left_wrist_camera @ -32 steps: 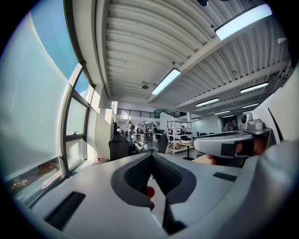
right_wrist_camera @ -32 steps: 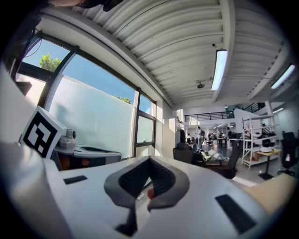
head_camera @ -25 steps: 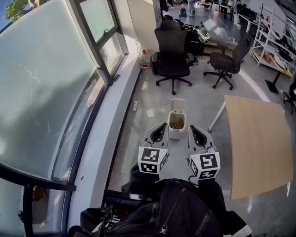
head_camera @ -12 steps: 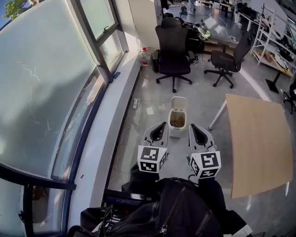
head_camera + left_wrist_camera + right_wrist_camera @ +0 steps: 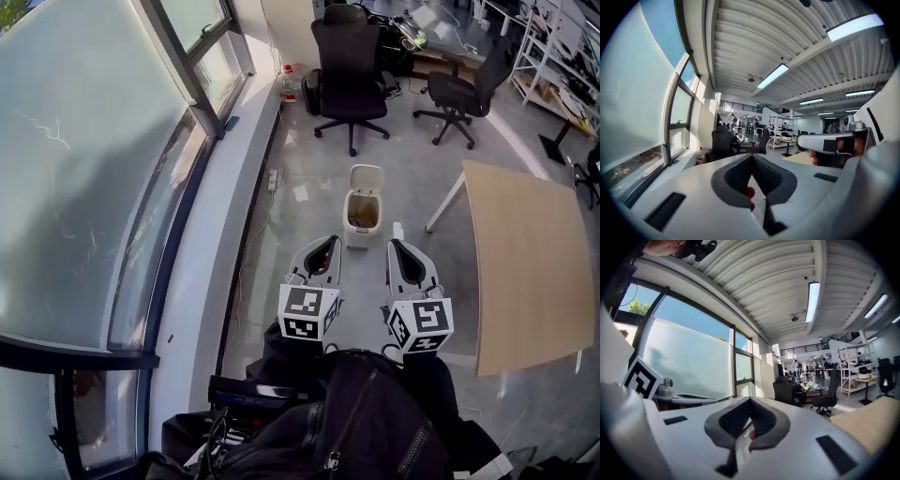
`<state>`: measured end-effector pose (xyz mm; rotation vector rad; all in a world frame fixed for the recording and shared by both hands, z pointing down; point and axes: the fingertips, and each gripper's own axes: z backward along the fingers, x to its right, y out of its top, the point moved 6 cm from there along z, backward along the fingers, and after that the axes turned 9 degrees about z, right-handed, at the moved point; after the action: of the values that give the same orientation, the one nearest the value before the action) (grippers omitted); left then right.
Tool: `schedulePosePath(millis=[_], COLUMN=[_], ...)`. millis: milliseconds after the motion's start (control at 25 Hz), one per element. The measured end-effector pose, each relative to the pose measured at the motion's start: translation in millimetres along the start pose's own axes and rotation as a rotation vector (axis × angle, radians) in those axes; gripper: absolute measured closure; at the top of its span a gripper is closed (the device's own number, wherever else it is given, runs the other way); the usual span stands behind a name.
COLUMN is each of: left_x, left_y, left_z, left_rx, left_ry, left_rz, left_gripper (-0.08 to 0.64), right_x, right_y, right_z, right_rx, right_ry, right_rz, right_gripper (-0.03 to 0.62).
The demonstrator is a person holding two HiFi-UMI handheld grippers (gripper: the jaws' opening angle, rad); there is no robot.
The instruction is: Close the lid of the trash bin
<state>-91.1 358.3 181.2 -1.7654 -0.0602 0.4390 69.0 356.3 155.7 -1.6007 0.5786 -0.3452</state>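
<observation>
A small white trash bin [image 5: 362, 214] stands on the grey floor in the head view. Its lid [image 5: 367, 175] is tipped up and back, and the inside shows some brownish rubbish. My left gripper [image 5: 326, 244] and right gripper [image 5: 396, 247] are held side by side, pointing at the bin from just short of it, one on each side. Both are shut with nothing held and neither touches the bin. In the left gripper view the left gripper [image 5: 751, 157] has its jaws together, as does the right gripper [image 5: 750, 400] in its own view. The bin is hidden in both gripper views.
Two black office chairs [image 5: 349, 56] [image 5: 459, 89] stand beyond the bin. A light wooden table [image 5: 527, 272] is close on the right. A glass wall [image 5: 94, 187] with a white sill [image 5: 220, 244] runs along the left. A power strip [image 5: 272, 179] lies by the sill.
The bin stood between the two gripper tips in the picture and now shows just beyond them. Both grippers have sunk a little and stayed shut. The lid has not moved.
</observation>
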Motion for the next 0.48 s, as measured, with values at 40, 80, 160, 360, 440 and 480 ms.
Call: schedulePosePath(millis=[40,80,160,360,440,480], left_x=[-3.3,-6.4,-12.6,-23.9,-24.2,-23.6], left_y=[-3.0,-5.9,-11.3,-23.4,-25.7,-26.3], left_z=[2.4,4.4,7.2,6.4,3.0,0.1], left_rx=[-0.008,-0.015,-0.028,-0.052,-0.059,-0.061], left_ry=[0.0,0.0,-0.002,-0.009,-0.012,-0.013], left_rz=[0.006,0.011,0.019,0.04,0.044,0.044], left_gripper=[0.558,0.558,0.558,0.558,0.558,0.558], right_x=[-3.9,-7.4,-14.0,-21.9,-20.0,-17.5], right_y=[-2.6,-5.1,-9.8,-21.4,-24.5,-26.1], right_z=[0.1,0.1,-0.4,-3.5,-4.5,-5.8], right_rx=[-0.011,-0.02,-0.035,-0.071,-0.08,-0.084], right_ry=[-0.002,-0.004,-0.009,-0.018,-0.022,-0.023], right_rz=[-0.003,-0.004,-0.004,-0.007,-0.01,-0.013], right_gripper=[0.588,0.588,0.588,0.588,0.588,0.588])
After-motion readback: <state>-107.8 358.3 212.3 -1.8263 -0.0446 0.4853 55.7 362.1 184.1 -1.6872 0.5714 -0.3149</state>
